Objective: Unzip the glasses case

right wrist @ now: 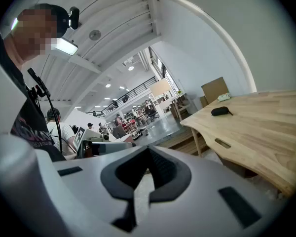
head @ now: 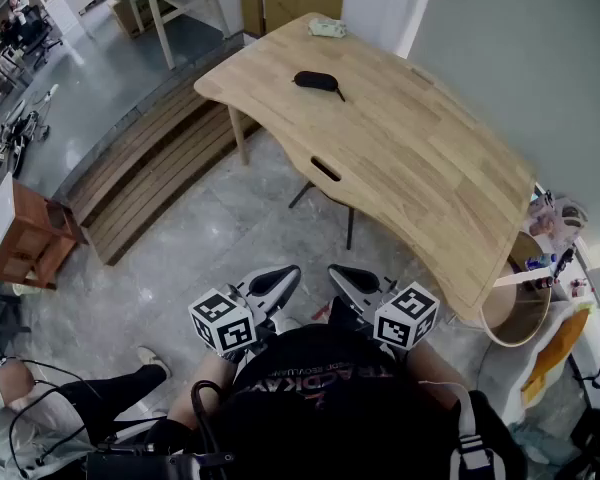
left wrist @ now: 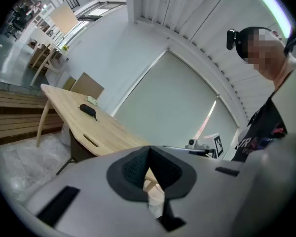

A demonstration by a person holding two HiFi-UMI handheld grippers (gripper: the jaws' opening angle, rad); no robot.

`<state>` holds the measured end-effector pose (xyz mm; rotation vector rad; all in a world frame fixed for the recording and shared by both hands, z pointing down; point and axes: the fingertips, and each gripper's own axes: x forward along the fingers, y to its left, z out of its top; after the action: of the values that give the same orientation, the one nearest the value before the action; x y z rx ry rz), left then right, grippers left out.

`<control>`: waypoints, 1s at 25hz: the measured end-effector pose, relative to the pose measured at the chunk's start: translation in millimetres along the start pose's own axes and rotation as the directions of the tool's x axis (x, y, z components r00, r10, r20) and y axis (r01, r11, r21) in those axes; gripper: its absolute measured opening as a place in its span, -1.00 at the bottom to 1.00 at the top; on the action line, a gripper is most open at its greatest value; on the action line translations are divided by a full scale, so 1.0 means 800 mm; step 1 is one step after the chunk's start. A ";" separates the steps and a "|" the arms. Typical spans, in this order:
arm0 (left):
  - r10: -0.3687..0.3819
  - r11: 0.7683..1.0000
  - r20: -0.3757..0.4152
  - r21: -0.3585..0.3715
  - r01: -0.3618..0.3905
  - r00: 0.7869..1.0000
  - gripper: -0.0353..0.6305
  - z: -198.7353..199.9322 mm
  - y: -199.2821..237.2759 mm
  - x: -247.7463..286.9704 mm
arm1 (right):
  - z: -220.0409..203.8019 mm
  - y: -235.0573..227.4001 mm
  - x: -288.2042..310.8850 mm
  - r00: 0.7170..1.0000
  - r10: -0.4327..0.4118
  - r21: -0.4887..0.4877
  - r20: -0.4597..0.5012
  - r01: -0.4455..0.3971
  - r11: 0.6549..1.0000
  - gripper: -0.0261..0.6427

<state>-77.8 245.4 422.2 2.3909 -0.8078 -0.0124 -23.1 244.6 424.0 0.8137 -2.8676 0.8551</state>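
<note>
On the table (head: 430, 168), glasses case (head: 315, 81) lies crosswise; left tongs (head: 283, 278) and right tongs (head: 345, 278) clenched.

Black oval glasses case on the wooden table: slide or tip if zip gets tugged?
Likely slides: the black oval glasses case looks small, loose on the smooth wooden table. Unlikely to tip or roll; it lies low and flat.

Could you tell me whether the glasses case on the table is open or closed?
Closed, it seems: the glasses case lies on the table as one black oval; its zip is too small to see.
</note>
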 end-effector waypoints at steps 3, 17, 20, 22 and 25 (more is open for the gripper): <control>0.002 1.000 0.000 0.001 -0.002 1.000 -0.86 0.000 -0.001 -0.001 | 0.000 0.001 0.000 1.000 0.003 -0.003 -0.002 -0.003 1.000 -0.87; -0.004 1.000 -0.009 -0.006 0.004 1.000 -0.86 -0.004 -0.005 0.001 | 0.002 0.004 -0.003 0.999 0.033 0.018 0.011 -0.033 0.999 -0.87; -0.008 1.000 -0.015 -0.005 0.008 1.000 -0.86 -0.007 -0.005 0.000 | -0.001 0.006 -0.001 0.999 0.041 0.011 0.008 -0.041 0.999 -0.87; -0.009 1.000 -0.018 -0.002 0.009 1.000 -0.86 -0.008 -0.005 0.000 | 0.000 0.007 -0.001 0.999 0.051 0.013 0.011 -0.051 0.999 -0.87; -0.018 1.000 -0.017 0.000 0.018 1.000 -0.86 -0.008 -0.007 -0.001 | 0.003 0.011 -0.001 0.997 0.075 0.014 0.026 -0.076 0.997 -0.87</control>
<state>-74.2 253.1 424.4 2.3948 -0.7781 0.0010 -26.9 250.0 417.3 0.7271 -2.9346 0.8813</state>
